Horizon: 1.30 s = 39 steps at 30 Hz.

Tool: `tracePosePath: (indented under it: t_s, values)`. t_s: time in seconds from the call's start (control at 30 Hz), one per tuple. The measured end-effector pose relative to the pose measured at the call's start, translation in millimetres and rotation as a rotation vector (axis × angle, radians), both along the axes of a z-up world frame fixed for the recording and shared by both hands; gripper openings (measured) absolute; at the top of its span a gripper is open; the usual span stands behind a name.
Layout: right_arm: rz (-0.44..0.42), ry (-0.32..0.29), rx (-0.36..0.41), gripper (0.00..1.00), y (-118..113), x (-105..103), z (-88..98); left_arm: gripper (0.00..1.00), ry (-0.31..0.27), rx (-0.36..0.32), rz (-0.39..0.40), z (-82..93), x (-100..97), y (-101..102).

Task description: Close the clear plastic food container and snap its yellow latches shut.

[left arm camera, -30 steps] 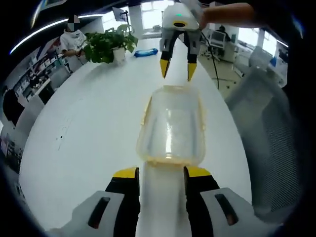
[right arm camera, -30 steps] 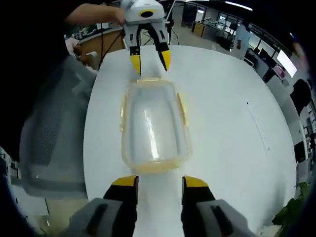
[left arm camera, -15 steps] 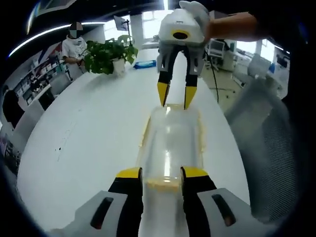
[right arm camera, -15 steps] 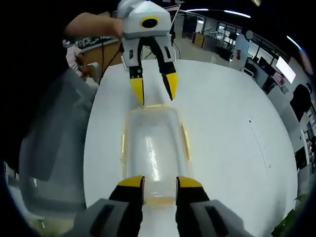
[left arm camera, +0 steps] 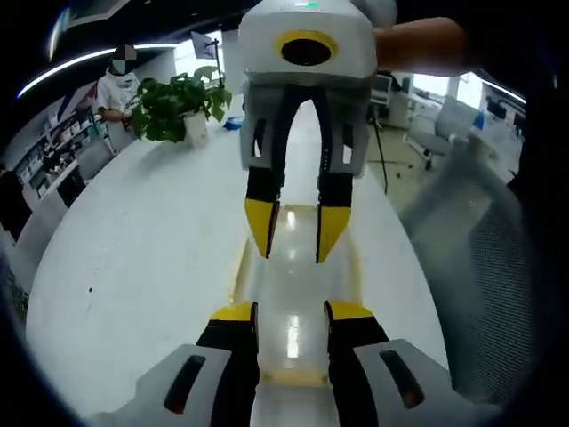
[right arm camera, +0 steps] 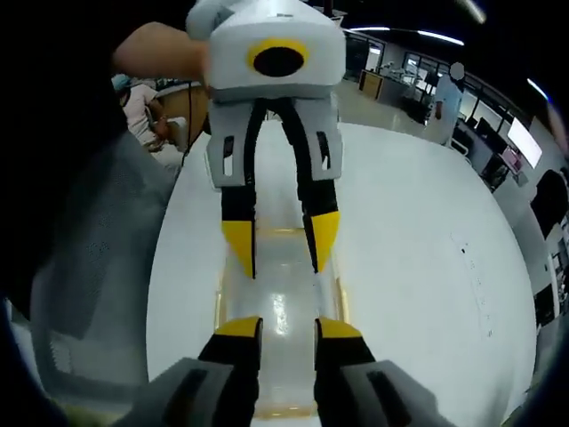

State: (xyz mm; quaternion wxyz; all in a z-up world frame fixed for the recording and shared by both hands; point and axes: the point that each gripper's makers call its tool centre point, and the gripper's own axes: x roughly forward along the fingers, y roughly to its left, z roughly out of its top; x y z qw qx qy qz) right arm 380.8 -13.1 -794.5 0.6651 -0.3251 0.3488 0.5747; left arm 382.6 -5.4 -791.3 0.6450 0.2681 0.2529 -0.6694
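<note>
Clear plastic container [left arm camera: 293, 294] lies lengthwise near the bench [left arm camera: 133, 267] edge, lid seemingly down, yellow latches [right arm camera: 219, 307] apparently unsnapped; left hand-held gripper [left arm camera: 292, 311] and right hand-held gripper [right arm camera: 286, 327] face each other above it, jaws apart, gripping nothing.

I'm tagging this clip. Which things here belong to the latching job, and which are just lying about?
Job: container, its yellow latches, left gripper, right gripper.

Lying about: potted plant, blue object beyond it, mesh chair, white table.
</note>
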Motion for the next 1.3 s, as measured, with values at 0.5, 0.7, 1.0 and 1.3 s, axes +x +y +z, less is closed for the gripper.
tracePosePath:
  t_s: [0.5, 0.7, 1.0, 1.3]
  values:
    - [0.024, 0.011, 0.024, 0.28, 8.4, 1.9, 1.1, 0.28, -0.036, 0.030, -0.076, -7.0, -11.9, -23.4]
    - [0.033, 0.044, 0.029, 0.41, 10.7, 3.6, -2.1, 0.36, -0.042, 0.032, -0.103, -7.7, -19.1, -24.6]
    - [0.083, 0.057, -0.009, 0.55, 12.4, 3.1, -8.6, 0.42, -0.091, 0.049, -0.093, -7.3, -24.8, -20.2]
    - [0.093, 0.103, -0.038, 0.60, 7.7, 8.2, -13.2, 0.48, -0.226, 0.130, -0.126, -24.2, -29.3, -15.9]
